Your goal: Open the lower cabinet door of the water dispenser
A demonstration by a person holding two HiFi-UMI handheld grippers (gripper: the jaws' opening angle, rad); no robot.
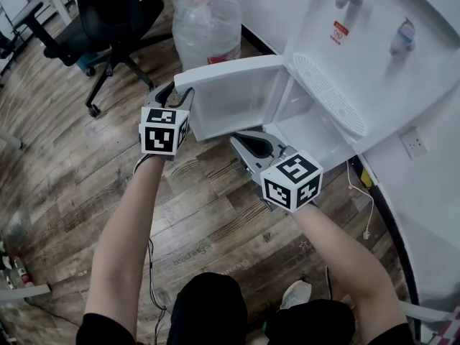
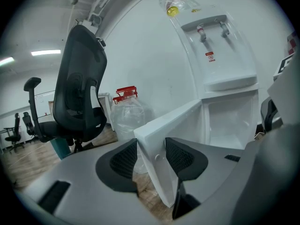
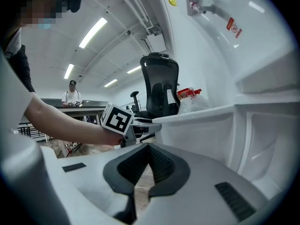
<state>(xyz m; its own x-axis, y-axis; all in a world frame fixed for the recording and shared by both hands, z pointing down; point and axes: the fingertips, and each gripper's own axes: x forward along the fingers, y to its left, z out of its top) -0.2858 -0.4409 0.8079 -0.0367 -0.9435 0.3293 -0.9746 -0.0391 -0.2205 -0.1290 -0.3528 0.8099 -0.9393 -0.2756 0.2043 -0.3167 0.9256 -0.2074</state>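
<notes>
The white water dispenser stands at the right, and its lower cabinet door is swung wide open to the left, baring the empty white compartment. My left gripper is shut on the door's free edge. In the left gripper view the door sits between the black pads of that gripper. My right gripper hangs shut and holds nothing, low in front of the compartment. In the right gripper view its jaws meet, with the door and left gripper beyond.
A large clear water bottle with a red cap stands on the wooden floor behind the door. A black office chair is at the far left. A wall socket and a white cable lie right of the dispenser. A person stands far off.
</notes>
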